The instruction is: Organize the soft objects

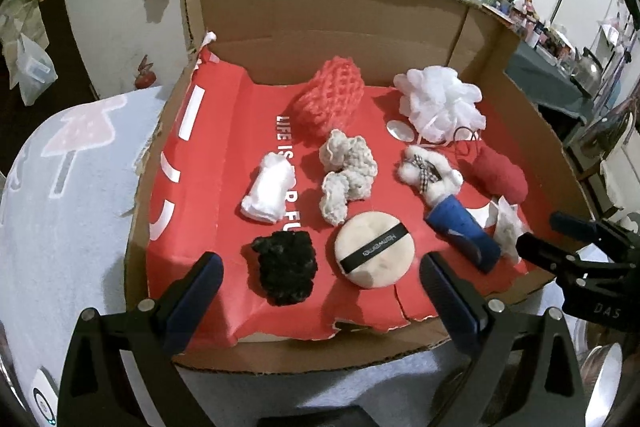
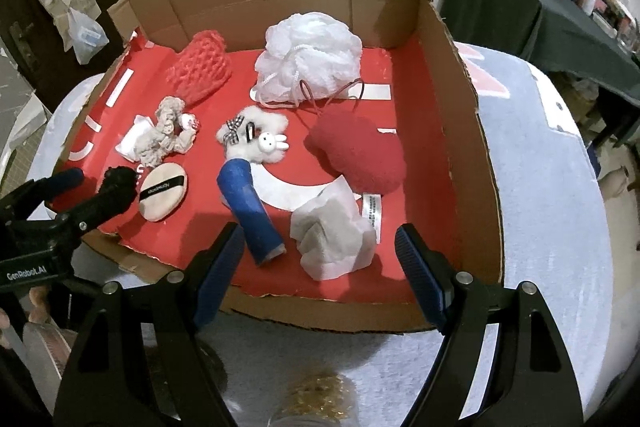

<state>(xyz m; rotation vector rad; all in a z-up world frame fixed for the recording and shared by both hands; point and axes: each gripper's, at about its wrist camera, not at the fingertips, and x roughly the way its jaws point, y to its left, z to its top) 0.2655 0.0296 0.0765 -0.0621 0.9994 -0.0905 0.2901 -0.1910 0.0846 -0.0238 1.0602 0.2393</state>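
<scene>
Partly hidden behind the spread, empty left hand-held gripper, the black scrunchie barely shows, while the right hand-held gripper hangs equally released.

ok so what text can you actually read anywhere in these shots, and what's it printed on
"LIFE IS" then a partly hidden "FU": white print on the red box liner.
"GenRobot.AI": on the left tool body.
"DAS": on the right tool body.
Brand word on the powder puff black band: too blurred to read.
Fabric tag by the red plush: print too small.
</scene>
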